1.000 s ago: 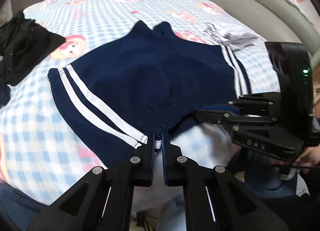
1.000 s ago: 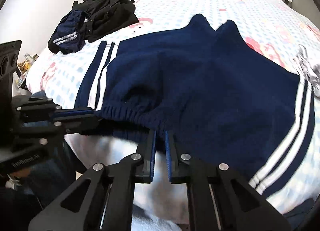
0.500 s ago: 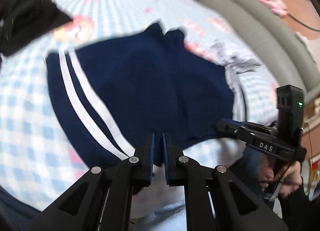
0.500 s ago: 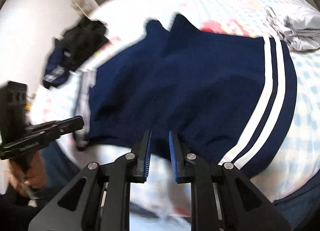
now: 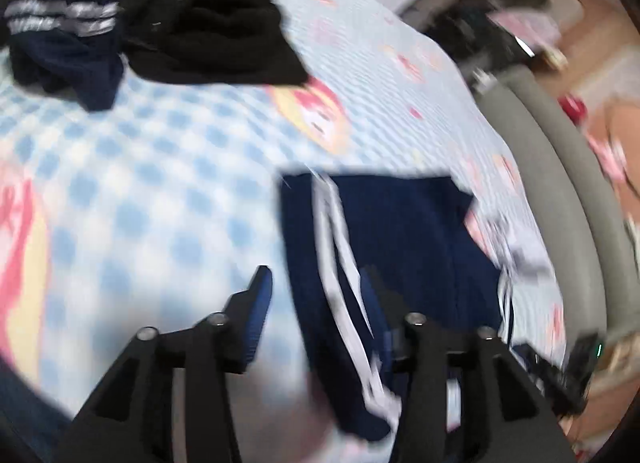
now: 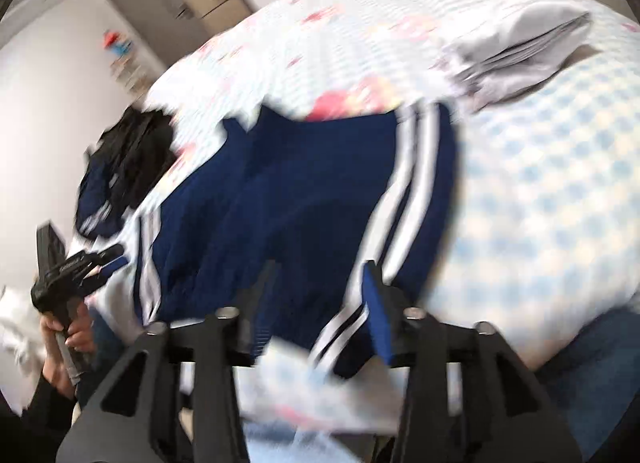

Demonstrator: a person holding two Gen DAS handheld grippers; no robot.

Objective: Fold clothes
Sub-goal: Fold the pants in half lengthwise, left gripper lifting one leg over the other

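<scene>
Navy shorts with white side stripes [image 5: 392, 239] lie spread flat on the checked bedsheet [image 5: 160, 167]; they also show in the right wrist view [image 6: 304, 199]. My left gripper [image 5: 316, 283] is open and empty above the shorts' left striped edge. My right gripper [image 6: 320, 275] is open and empty above the right striped edge near the waistband. The left gripper shows in the right wrist view [image 6: 84, 263], held in a hand. Both views are blurred.
A heap of black and navy clothes [image 5: 152, 23] lies at the far left of the bed, also in the right wrist view [image 6: 120, 167]. A folded grey garment [image 6: 520, 47] lies beyond the shorts. A grey padded bed edge [image 5: 560, 167] runs along the right.
Both grippers let go of the waistband and opened wide. They swung apart, left toward the left striped side, right toward the right striped side. The shorts now lie on the bed.
</scene>
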